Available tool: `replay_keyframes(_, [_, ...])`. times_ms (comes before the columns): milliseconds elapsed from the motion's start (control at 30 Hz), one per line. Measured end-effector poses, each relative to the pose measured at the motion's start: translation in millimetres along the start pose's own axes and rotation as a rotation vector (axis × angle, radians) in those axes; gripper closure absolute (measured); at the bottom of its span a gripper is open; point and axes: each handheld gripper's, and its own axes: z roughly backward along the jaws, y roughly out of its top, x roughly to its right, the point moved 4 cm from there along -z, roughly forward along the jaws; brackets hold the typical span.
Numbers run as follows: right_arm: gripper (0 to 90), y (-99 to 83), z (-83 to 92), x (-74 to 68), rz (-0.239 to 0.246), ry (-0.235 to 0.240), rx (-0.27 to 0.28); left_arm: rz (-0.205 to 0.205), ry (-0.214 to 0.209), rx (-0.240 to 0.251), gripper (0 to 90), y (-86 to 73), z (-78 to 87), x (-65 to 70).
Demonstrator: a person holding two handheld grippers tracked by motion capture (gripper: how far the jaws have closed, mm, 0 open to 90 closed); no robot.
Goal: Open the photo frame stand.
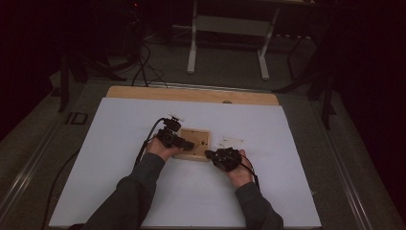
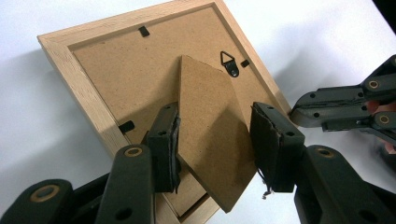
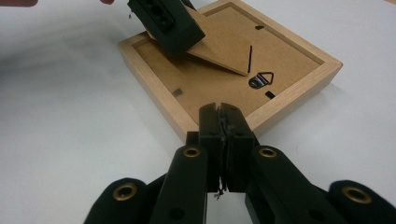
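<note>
lying face-down, one picture frame (image 1: 194, 143), two grippers

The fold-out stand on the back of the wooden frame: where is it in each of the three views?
High view: stand under the left gripper, blurred.
Left gripper view: centre, between the jaws.
Right gripper view: upper middle, tilted.
Shared landmark: triangular hanger.

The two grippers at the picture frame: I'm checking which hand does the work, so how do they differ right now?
The left gripper has its jaws apart around the frame's fold-out stand, one pad touching its edge; the right gripper is shut with nothing held. The left reaches over the frame's back; the right rests its tips against the wooden rim. Both are black and hand-held.
</note>
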Motion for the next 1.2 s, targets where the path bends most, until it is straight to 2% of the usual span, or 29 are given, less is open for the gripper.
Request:
replay_keyframes(167, [83.3, 0.6, 0.8, 1.1, 0.014, -0.019, -0.006, -0.031, 0.025, 0.007, 55.5, -0.6, 1.5, 3.9])
replay_keyframes(567, [72.8, 6.2, 13.8, 13.9, -0.032, -0.058, 0.034, -0.145, 0.078, 0.059, 56.0, -5.1, 8.6, 16.2])
replay_keyframes(867, [71.8, 6.6, 14.1, 14.9, -0.034, -0.061, 0.036, -0.145, 0.078, 0.059, 56.0, -5.1, 8.6, 16.2])
replay_keyframes(900, [71.8, 6.6, 14.1, 14.9, -0.034, -0.061, 0.036, -0.191, 0.097, 0.080, 56.0, -8.5, 11.8, 17.6])
replay_keyframes(933, [63.2, 9.9, 13.6, 19.1, -0.051, -0.069, 0.038, -0.220, 0.112, 0.099, 56.4, -12.5, 13.9, 21.2])
replay_keyframes(967, [62.1, 17.4, 13.1, 23.5, -0.078, -0.066, 0.051, -0.219, 0.110, 0.094, 56.4, -12.2, 13.9, 20.5])
replay_keyframes(1200, [61.3, 16.6, 13.2, 23.0, -0.074, -0.064, 0.053, -0.219, 0.110, 0.094, 56.5, -12.2, 13.9, 20.5])
